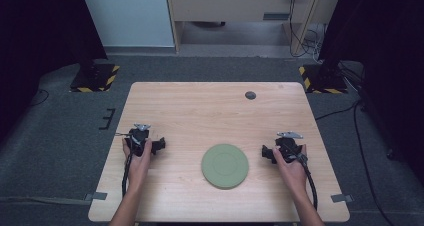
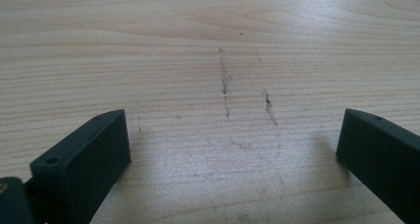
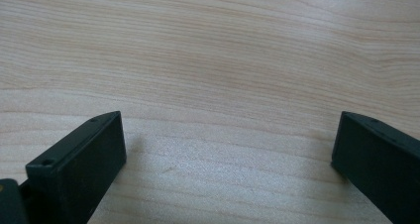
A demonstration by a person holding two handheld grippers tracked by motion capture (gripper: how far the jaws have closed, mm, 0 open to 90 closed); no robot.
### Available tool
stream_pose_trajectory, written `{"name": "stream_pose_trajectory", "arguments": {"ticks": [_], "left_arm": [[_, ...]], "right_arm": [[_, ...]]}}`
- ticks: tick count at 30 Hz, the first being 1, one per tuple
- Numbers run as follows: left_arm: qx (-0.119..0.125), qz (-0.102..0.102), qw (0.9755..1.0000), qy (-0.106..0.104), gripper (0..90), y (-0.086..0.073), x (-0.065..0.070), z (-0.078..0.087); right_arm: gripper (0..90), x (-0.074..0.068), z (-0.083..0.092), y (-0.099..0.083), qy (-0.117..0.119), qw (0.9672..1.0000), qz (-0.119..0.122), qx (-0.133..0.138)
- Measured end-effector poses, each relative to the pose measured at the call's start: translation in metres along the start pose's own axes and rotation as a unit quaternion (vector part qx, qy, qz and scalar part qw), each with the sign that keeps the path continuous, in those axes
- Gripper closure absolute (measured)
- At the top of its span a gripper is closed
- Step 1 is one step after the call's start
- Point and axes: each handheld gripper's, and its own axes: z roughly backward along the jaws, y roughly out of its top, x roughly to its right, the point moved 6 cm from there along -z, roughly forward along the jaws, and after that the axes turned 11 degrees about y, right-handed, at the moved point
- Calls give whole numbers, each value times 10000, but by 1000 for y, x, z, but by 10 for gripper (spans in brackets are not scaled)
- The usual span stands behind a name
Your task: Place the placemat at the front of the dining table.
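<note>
A round pale green plate [image 1: 225, 165] lies flat on the wooden table [image 1: 200, 111], near the front and between my two hands. My left gripper [image 1: 141, 141] rests on the table to the plate's left. Its jaws stand wide apart in the left gripper view, my left gripper [image 2: 233, 135] holding nothing, with only scuffed wood between them. My right gripper [image 1: 284, 149] sits to the plate's right. In the right gripper view my right gripper [image 3: 228, 135] is open too, over bare wood grain.
A small dark round cap [image 1: 250, 95] is set into the table near its far edge. Grey carpet surrounds the table, with black stands on yellow-striped bases [image 1: 95, 78] at the far left and far right. Cables trail on the floor at right.
</note>
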Motion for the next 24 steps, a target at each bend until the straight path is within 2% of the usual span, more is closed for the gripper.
{"name": "stream_pose_trajectory", "arguments": {"ticks": [2, 6, 8, 11, 13, 14, 17, 20, 22, 23, 24], "left_arm": [[31, -160, 9998, -152, 0, -3, 1, 3], [52, -234, 9995, -220, 0, -6, 2, 6], [49, -227, 9995, -220, 0, -6, 2, 6], [52, -253, 9993, -265, 0, -6, 2, 7], [116, -221, 9995, -213, 25, -8, 2, 10], [130, -274, 9993, -198, 30, -9, 3, 12], [237, -360, 9986, -301, 26, -9, 10, 20], [324, -368, 9981, -382, 24, -8, 15, 27], [387, -449, 9967, -554, 23, -8, 24, 34], [451, -611, 9949, -657, 22, -11, 31, 41], [481, -668, 9940, -716, 22, -13, 34, 44]], "right_arm": [[3, 1, 1, -1, 6, 10000, 15, -7], [5, 0, 2, -2, 35, 10000, 23, -17], [8, 0, 3, -2, 123, 9998, 150, -22], [57, -2, 4, -2, 277, 9992, 277, -9], [58, -6, 7, -3, 393, 9984, 408, -38], [57, -8, 9, -3, 431, 9979, 489, -9], [57, -19, 19, -2, 649, 9953, 716, 71], [59, -25, 25, -2, 739, 9940, 790, 135], [58, -32, 31, -4, 841, 9928, 843, 158], [58, -36, 34, -8, 891, 9911, 979, 131], [58, -37, 35, -9, 908, 9908, 1000, 129]]}}
